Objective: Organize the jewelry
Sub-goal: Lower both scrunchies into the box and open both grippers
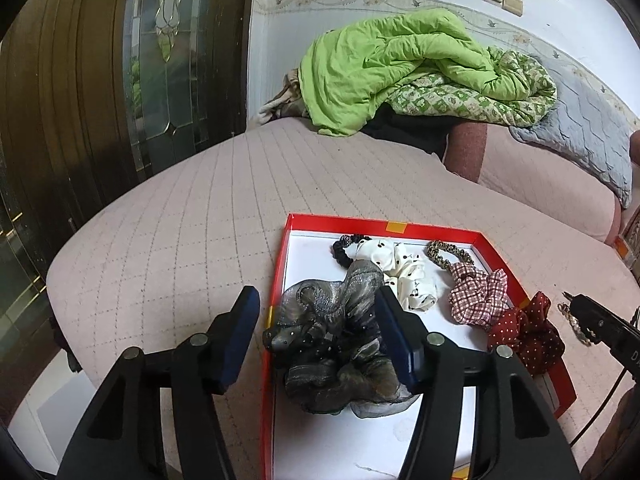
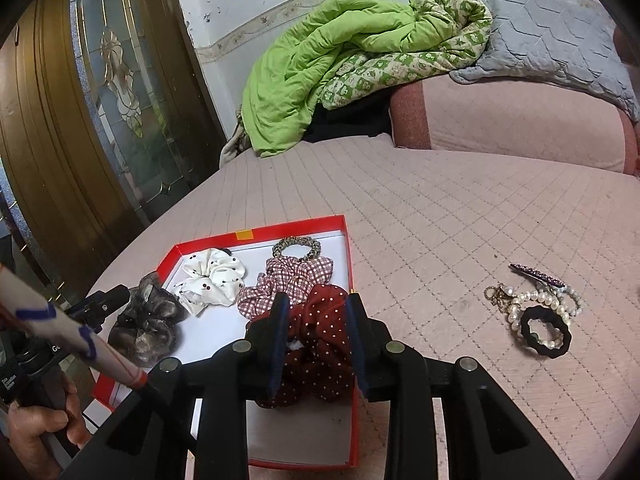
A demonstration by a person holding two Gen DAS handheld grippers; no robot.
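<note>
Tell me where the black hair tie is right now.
In the right wrist view, the black hair tie lies on the pink quilted bed cover, right of the red box, on top of the pearl bracelets.

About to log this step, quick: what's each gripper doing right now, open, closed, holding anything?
Left gripper: jaws open, astride the grey scrunchie, not pressing it.
Right gripper: jaws partly open around the red dotted scrunchie; no grip evident.
</note>
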